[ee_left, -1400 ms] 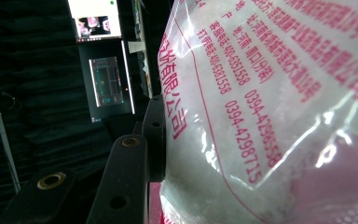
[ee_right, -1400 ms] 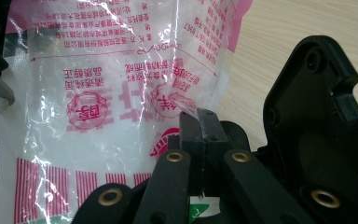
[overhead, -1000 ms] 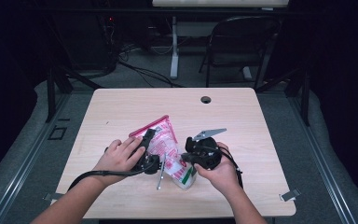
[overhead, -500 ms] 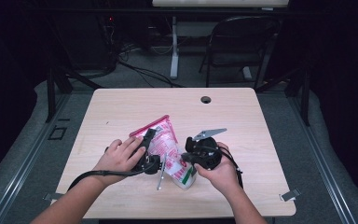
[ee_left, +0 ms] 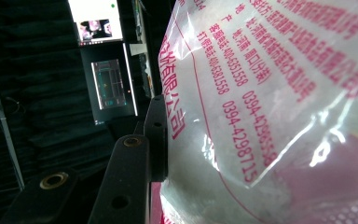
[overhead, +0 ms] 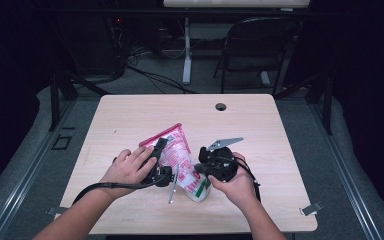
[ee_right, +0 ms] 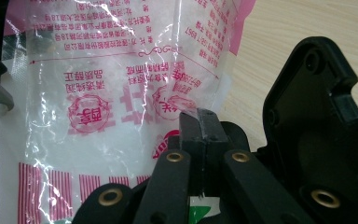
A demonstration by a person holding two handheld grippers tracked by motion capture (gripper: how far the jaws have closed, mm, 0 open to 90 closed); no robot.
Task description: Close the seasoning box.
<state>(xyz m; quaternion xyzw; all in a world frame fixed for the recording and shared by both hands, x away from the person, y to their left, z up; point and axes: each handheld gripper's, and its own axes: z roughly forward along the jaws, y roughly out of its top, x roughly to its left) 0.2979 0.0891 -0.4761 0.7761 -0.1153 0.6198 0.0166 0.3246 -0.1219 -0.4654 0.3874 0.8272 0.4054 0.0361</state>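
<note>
Both my grippers on the pink-and-clear plastic bag (overhead: 177,157) — near-centre of the table (overhead: 280,150), toward my side.

My right gripper (overhead: 206,170) is clenched on the bag's near end; in the right gripper view its jaws meet tight over the bag's film edge. My left gripper (overhead: 161,150) has the bag's side — one jaw pressed flat to the film in the left gripper view, other jaw hidden behind the bag, so I can't tell the grip for sure.

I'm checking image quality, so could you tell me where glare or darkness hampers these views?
High view: the table is lit, the surroundings dark. Left gripper view: glare streaks cross the bag, its backdrop dim. Right gripper view: the bag's film glints, its print readable.
</note>
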